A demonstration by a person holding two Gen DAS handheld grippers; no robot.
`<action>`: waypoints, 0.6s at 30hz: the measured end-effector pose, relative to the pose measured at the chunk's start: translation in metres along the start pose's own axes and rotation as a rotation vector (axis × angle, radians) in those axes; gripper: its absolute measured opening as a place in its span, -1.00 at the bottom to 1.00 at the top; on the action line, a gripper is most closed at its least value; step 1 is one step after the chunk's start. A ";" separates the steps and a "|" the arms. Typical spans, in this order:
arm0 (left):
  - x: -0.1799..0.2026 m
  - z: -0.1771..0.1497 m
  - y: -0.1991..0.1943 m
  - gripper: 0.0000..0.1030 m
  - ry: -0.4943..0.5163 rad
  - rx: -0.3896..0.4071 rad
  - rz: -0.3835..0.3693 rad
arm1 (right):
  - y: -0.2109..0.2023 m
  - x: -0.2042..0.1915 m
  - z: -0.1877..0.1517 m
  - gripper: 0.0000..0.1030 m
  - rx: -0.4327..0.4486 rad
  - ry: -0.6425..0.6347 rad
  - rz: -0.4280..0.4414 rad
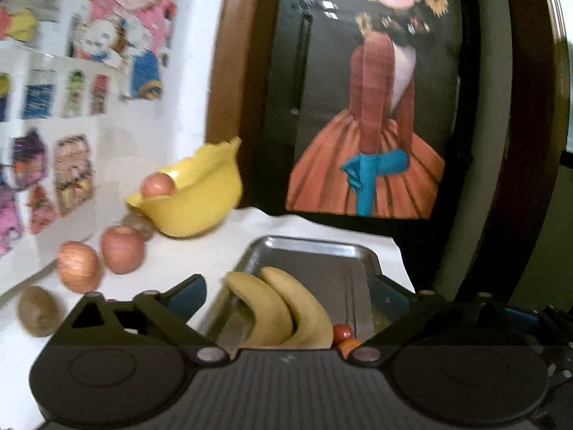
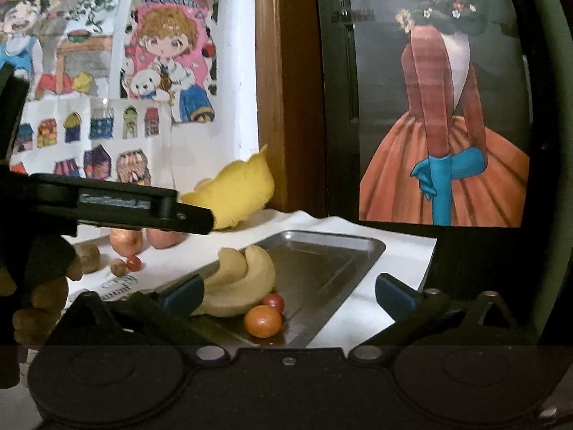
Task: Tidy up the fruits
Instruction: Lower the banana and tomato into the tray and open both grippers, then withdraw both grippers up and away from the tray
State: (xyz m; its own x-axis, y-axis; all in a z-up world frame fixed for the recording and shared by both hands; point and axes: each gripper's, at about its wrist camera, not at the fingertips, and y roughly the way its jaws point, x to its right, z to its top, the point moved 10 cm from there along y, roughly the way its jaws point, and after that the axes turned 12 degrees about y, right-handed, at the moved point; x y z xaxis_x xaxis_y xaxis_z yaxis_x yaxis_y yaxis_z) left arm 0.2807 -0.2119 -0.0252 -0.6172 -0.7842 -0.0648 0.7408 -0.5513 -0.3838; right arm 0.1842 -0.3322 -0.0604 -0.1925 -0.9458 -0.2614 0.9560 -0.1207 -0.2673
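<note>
Left tongs [image 1: 288,288]: gaping wide, gripping nothing, hovering over the near end of the metal tray, blue pads flanking the bananas.
Right tongs [image 2: 288,292]: spreading wide too, holding nothing, pointing at the tray from its right side.
Metal tray [image 2: 322,251]: lying on the white tabletop [image 1: 179,254], far end nearing the dark poster.
Bananas [image 1: 283,308]: two, lying side by side in the tray's near left part, touching each other.
Orange cherry tomato [image 2: 263,320]: sitting in the tray just beside the bananas.
Red cherry tomato [image 2: 273,302]: resting in the tray, touching the bananas, just behind the orange one.
Yellow bowl [image 1: 193,197]: tilting at the back left of the tabletop, blurred, carrying one apple [image 1: 157,184] at its rim.
Loose apples [image 1: 121,249]: two on the tabletop left of the tray, near each other.
Kiwi [image 1: 39,310]: lying nearer, left of the apples.
Stray red tomato [image 2: 133,262]: lying on the tabletop left of the tray, beside a small brown fruit [image 2: 117,267].
Wall drawings [image 2: 168,53]: hanging behind the bowl.
</note>
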 end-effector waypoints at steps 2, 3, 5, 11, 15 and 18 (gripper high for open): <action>-0.007 0.001 -0.017 0.99 -0.010 0.028 0.021 | -0.012 -0.006 0.002 0.98 0.009 -0.001 0.002; -0.011 0.002 -0.026 0.99 -0.013 0.037 0.033 | -0.017 -0.008 0.003 0.99 0.013 -0.002 0.004; -0.018 0.000 -0.040 0.99 -0.022 0.047 0.050 | -0.028 -0.014 0.004 0.99 0.020 -0.001 0.004; -0.042 -0.013 -0.086 0.99 -0.064 0.060 0.099 | -0.061 -0.035 0.001 0.99 0.034 -0.005 0.022; -0.056 -0.027 -0.114 0.99 -0.083 0.054 0.137 | -0.078 -0.049 -0.004 0.99 0.033 -0.007 0.040; -0.067 -0.038 -0.133 0.99 -0.093 0.048 0.163 | -0.089 -0.059 -0.010 0.99 0.025 -0.006 0.052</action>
State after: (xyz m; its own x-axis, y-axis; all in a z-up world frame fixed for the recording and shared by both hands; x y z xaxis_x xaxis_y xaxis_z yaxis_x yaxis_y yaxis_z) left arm 0.2133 -0.0756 -0.0049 -0.4623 -0.8860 -0.0363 0.8422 -0.4260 -0.3304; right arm 0.1086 -0.2631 -0.0305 -0.1411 -0.9528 -0.2688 0.9700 -0.0788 -0.2298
